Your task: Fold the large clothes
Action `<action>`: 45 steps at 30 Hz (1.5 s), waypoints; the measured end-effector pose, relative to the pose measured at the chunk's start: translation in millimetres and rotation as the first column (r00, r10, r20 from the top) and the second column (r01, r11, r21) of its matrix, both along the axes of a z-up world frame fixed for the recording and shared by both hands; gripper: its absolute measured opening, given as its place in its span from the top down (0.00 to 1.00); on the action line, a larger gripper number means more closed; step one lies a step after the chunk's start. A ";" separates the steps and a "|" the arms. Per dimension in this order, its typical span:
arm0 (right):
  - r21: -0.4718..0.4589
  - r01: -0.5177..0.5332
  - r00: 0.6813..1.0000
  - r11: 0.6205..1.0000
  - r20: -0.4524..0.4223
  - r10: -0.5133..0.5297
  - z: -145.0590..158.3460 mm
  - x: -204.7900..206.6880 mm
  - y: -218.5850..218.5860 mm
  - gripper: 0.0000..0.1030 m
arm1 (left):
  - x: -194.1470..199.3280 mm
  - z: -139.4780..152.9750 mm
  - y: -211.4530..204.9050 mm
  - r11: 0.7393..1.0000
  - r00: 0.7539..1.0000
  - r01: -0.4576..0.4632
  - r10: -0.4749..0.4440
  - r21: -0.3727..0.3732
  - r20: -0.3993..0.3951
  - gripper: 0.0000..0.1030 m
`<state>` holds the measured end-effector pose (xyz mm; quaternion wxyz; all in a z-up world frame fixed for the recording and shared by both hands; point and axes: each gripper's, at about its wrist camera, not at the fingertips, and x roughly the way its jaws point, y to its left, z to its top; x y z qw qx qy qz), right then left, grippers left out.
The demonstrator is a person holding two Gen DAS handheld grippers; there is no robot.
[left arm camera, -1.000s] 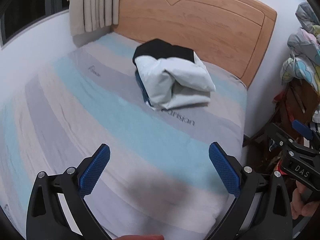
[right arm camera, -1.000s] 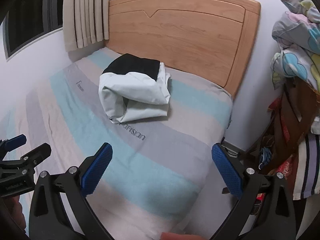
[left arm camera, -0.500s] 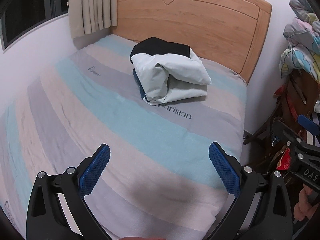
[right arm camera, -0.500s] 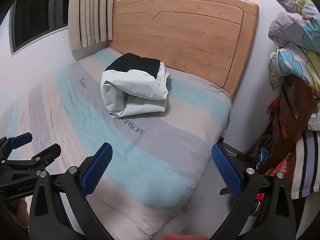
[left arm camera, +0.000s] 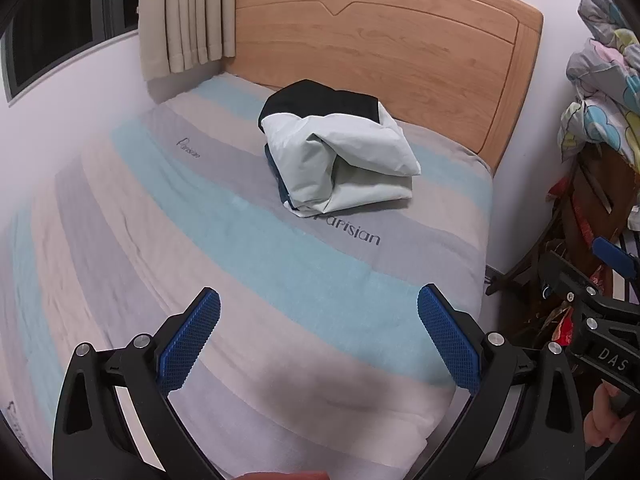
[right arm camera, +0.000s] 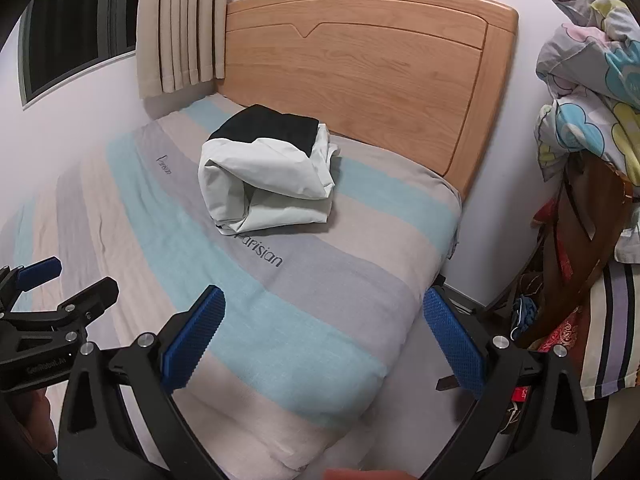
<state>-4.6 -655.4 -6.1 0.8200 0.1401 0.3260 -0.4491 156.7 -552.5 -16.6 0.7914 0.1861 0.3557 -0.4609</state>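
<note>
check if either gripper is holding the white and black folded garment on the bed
No, the white and black folded garment lies alone on the striped bedsheet near the wooden headboard, while the left gripper and right gripper are open.

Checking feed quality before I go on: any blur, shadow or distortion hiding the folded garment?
Left wrist: folded garment sharp; soft shadow on the bedspread near the left gripper. Right wrist: garment clear, fisheye bends the headboard, edges soft.

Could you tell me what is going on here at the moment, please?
A person holds two grippers over a striped bed. The left gripper and right gripper are both open and hold nothing. A folded white and black garment lies near the wooden headboard, untouched by either gripper.
</note>
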 end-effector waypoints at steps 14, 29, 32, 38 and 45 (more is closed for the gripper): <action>0.009 0.004 1.000 1.000 -0.002 -0.004 0.9 -6.7 -8.9 0.07 | -1.4 -1.6 -1.0 1.000 1.000 -0.025 0.025 0.010 0.000 0.06; -0.005 0.000 1.000 1.000 -0.005 0.000 1.5 -6.1 -7.6 0.07 | -3.5 -2.2 -1.0 0.999 0.999 -0.032 0.032 0.013 0.006 0.06; -0.006 -0.002 1.000 1.000 -0.010 0.002 1.3 -5.1 -7.9 0.07 | -5.4 -0.4 -1.4 1.000 1.000 -0.027 0.027 0.009 0.014 0.06; -0.006 -0.013 1.000 1.000 -0.019 0.013 -0.6 0.1 -12.7 0.07 | -6.6 1.8 -0.4 0.999 0.999 -0.037 0.037 -0.026 0.010 0.06; -0.008 -0.022 1.000 1.000 -0.020 0.022 -1.0 0.4 -15.6 0.07 | -6.4 0.6 -5.7 0.999 0.999 -0.033 0.033 -0.012 0.009 0.06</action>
